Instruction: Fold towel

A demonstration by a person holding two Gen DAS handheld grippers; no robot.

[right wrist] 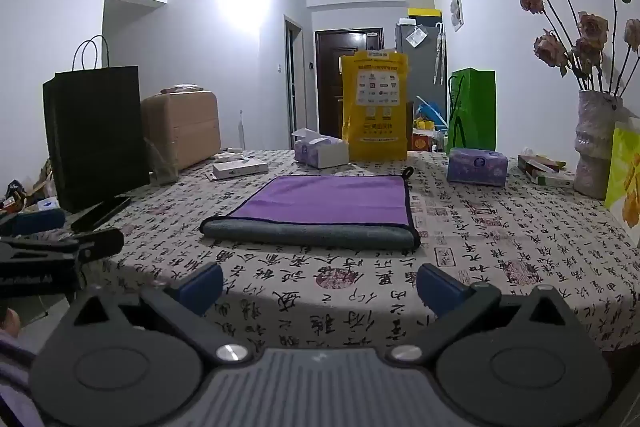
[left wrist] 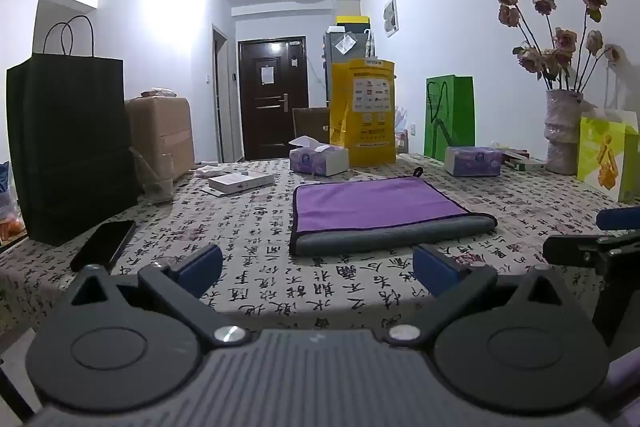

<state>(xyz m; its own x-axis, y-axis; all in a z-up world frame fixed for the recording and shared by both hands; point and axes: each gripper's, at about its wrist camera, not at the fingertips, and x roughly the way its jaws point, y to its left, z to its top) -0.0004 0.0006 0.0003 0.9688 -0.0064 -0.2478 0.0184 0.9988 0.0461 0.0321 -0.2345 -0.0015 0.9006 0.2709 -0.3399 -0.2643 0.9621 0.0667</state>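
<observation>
The towel lies folded on the bench; the left gripper and right gripper, short of the towel, are spread wide and empty, probably ready to reach.

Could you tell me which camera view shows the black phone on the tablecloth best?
The left wrist view: the flat black phone lies fully visible, beside the black paper bag. In the right wrist view it is a foreshortened sliver near the left edge.

Table w/ calligraphy-print cloth carried purple/grey towel at centre, folded once. Black phone & black bag on left; tissue boxes, yellow bag, vase toward far edge.
</observation>
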